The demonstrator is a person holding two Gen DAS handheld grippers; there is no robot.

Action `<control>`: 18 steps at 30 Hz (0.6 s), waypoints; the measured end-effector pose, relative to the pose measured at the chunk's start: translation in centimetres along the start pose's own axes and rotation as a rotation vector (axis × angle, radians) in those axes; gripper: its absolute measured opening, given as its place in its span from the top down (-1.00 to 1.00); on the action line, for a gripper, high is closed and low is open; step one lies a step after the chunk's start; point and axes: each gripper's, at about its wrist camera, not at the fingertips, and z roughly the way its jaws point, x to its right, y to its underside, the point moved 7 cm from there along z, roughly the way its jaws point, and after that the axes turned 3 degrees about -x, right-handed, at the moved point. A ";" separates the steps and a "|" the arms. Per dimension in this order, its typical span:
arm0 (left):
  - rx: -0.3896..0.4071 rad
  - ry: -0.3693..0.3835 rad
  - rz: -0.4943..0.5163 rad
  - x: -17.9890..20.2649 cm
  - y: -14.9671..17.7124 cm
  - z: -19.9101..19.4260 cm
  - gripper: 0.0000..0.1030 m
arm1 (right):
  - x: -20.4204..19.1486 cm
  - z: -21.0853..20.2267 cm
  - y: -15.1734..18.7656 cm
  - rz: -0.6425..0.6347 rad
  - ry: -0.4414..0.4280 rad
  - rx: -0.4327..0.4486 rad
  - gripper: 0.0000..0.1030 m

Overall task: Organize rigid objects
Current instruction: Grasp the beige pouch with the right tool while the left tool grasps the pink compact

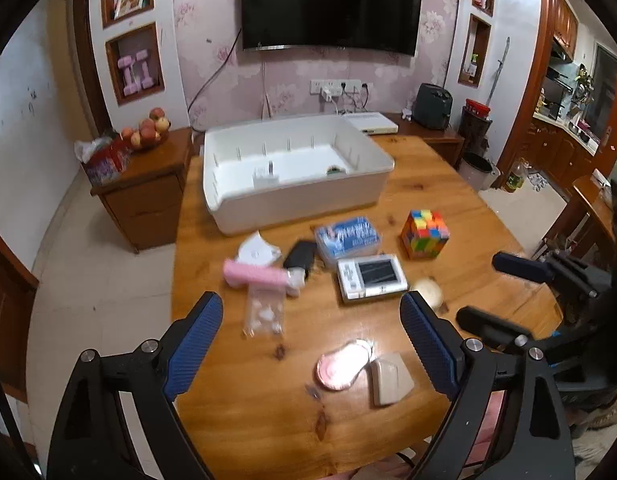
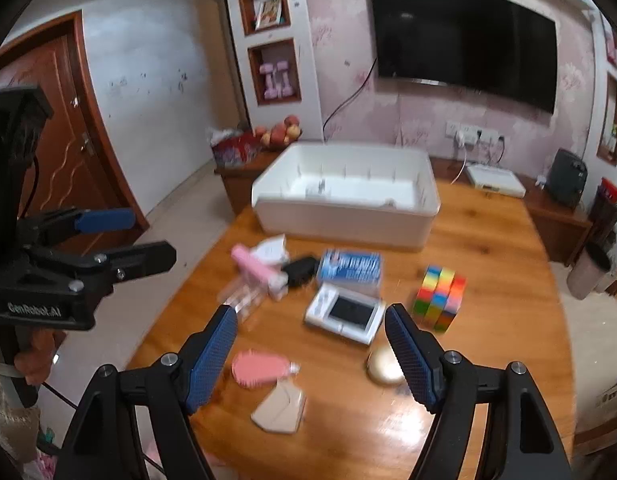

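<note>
A home living room is showing: wall-mounted television (image 1: 331,5) ahead of the grippers, floral wallpaper (image 1: 212,20), fruit bowl (image 1: 148,131) on a cabinet (image 1: 144,196).

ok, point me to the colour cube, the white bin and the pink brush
colour cube (image 1: 425,234): left wrist view, on its top face.
white bin (image 1: 296,200): left wrist view, on its near outer wall.
pink brush (image 2: 257,369): right wrist view, on the middle of its pink head.

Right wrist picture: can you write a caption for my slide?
Open right gripper hovers over a wooden table of clutter: colourful cube, pink brush, white bin.
</note>
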 end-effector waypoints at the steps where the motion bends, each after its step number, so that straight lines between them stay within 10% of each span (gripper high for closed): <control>1: -0.003 0.002 -0.009 0.0 0.7 0.5 -0.78 | 0.0 0.5 0.9 0.000 0.000 -0.009 -0.50; 18: -0.235 0.099 0.140 0.6 10.2 10.1 -0.78 | -4.0 8.2 10.5 -0.391 -0.113 -0.076 -0.50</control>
